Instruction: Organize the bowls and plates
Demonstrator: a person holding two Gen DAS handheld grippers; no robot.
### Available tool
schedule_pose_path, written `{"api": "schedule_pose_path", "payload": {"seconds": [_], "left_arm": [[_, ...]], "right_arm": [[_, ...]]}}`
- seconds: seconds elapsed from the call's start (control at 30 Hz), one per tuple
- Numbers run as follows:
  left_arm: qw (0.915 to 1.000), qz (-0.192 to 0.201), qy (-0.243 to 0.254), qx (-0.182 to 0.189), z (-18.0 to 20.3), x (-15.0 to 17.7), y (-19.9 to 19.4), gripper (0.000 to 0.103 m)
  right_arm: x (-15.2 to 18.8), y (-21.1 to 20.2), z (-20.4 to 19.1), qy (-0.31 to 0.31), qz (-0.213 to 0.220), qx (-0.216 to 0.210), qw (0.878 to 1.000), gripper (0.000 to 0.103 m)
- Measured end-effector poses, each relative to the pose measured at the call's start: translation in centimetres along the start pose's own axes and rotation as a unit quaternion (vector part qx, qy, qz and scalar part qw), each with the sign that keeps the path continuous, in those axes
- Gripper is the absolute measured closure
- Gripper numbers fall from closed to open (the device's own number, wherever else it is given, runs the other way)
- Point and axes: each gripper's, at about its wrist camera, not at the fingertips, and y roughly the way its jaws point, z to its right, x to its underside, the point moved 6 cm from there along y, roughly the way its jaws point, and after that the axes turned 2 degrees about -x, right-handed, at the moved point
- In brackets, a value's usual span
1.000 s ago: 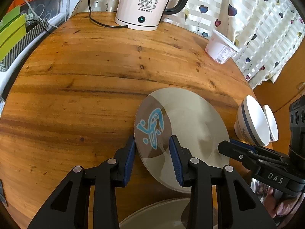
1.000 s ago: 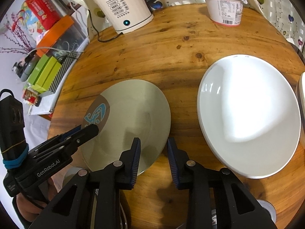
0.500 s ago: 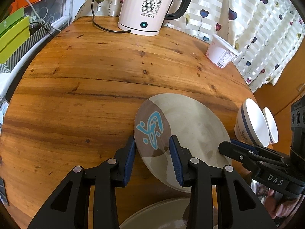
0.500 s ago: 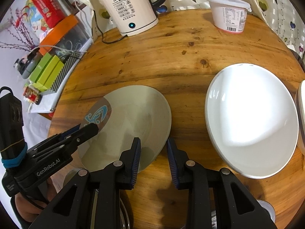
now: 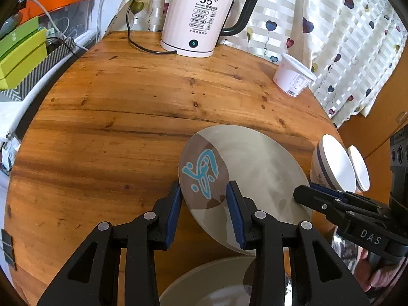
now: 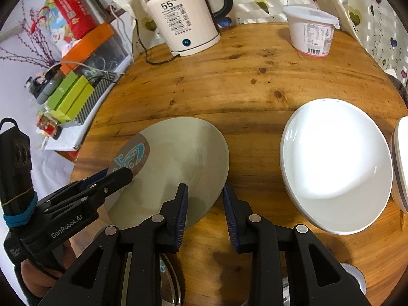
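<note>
Plate (image 5: 244,178), grey-beige with a brown patch and blue motif at its left rim, is tilted above the round wooden table (image 5: 127,117), near side of centre. Left hand-held gripper (image 5: 204,209): blue-padded fingers straddle the plate's near-left rim with a gap showing on both sides; whether they pinch it I cannot tell. Right hand-held gripper (image 6: 205,211): fingers spread, the plate's near-right rim between them, pads not touching it. White plate (image 6: 336,165): on the table, right of the grey one, apart from it. Two white bowls (image 5: 334,168): right edge of the table, side by side, the nearer with a dark band. Second grey dish (image 5: 211,285): partly seen below the left hand-held gripper. Kettle (image 5: 201,23): far side, cream, display reading 55. White lidded tub (image 5: 293,79): far right, near the heart-print curtain (image 5: 344,25).
</note>
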Motion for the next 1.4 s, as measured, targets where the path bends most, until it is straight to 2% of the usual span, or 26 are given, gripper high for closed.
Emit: {"api": "schedule_pose_path", "payload": {"seconds": [0.5, 1.4], "left_arm": [[0.9996, 0.025, -0.005, -0.014, -0.3, 2.7, -3.6, 0.066], [0.9973, 0.052, -0.023, -0.048, -1.2, 9.6, -8.5, 0.066]], "right_arm": [[1.8, -1.7, -2.3, -0.035, 0.014, -0.007, 0.999, 0.076], [8.1, -3.6, -5.6, -0.099, 0.018, -0.013, 0.995, 0.076]]}}
